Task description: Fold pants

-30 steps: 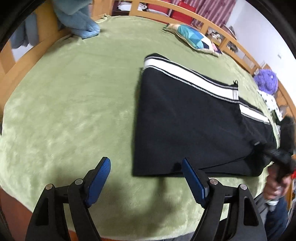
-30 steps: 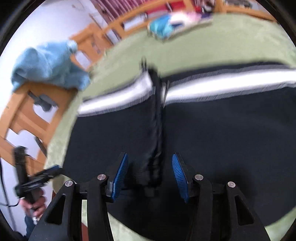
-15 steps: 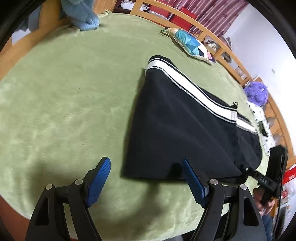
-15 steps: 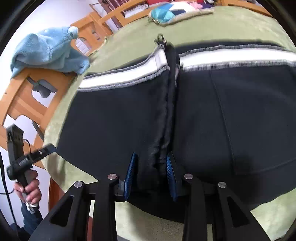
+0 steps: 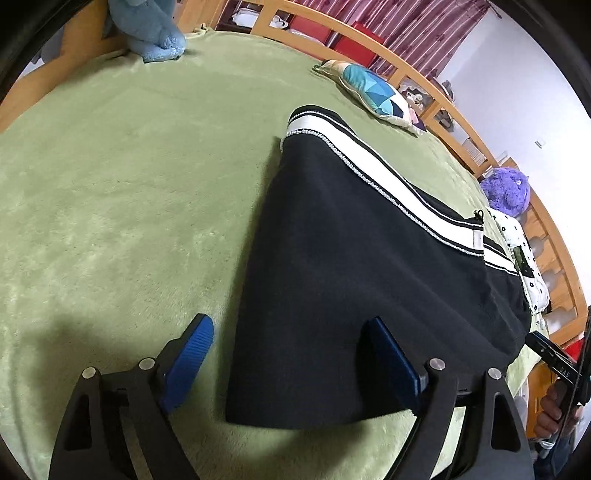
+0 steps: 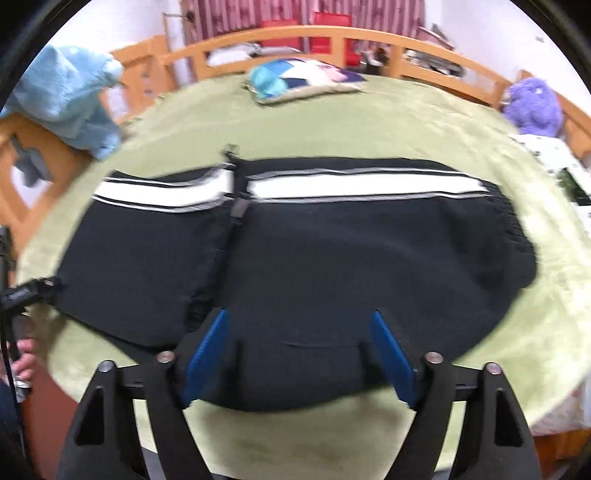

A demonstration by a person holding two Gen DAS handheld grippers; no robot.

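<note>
Black pants (image 5: 354, 280) with a white side stripe lie flat on the green bed cover, folded leg over leg; they also show in the right wrist view (image 6: 332, 258). My left gripper (image 5: 291, 358) is open, low over the near corner of the pants, holding nothing. My right gripper (image 6: 299, 350) is open and empty above the near edge of the pants. The cuff of the folded-back leg lies across the middle as a dark seam (image 6: 221, 243).
The green cover (image 5: 129, 184) spreads wide to the left of the pants. A patterned pillow (image 5: 373, 92), a blue plush (image 5: 155, 33) and a purple plush (image 5: 506, 190) sit by the wooden bed rail (image 5: 424, 74).
My right gripper was shut on a fold of the pants; it has opened, let go and drawn back. My left gripper has moved lower and nearer the pants corner.
</note>
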